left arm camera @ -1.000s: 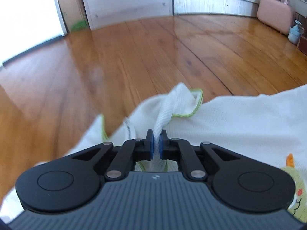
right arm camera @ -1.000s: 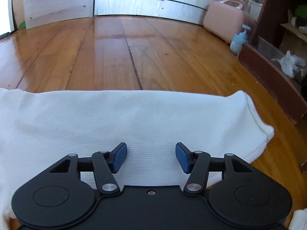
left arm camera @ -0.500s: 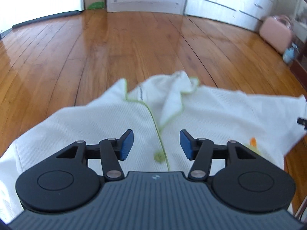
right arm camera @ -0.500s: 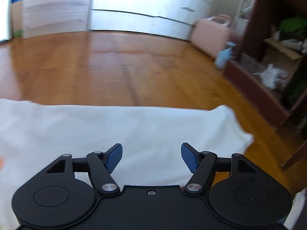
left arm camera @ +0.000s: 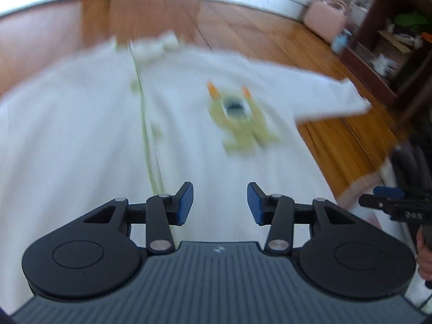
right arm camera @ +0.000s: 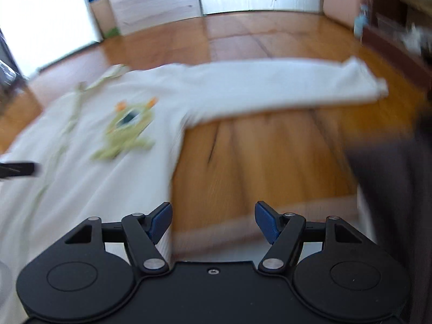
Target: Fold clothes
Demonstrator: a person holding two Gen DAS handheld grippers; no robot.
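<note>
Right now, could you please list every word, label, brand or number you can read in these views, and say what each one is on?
No text reads clearly in either view.
Left claw body: a small pale logo mark, not letters.
Right claw, seen at the edge of the left view: tiny white print on its black arm, too small and blurred to read.
Shirt: a green cartoon monster only, no lettering visible.

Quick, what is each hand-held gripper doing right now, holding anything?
Left hand-held gripper: open, holding nothing, above the white shirt.
Right hand-held gripper: open, holding nothing.
</note>
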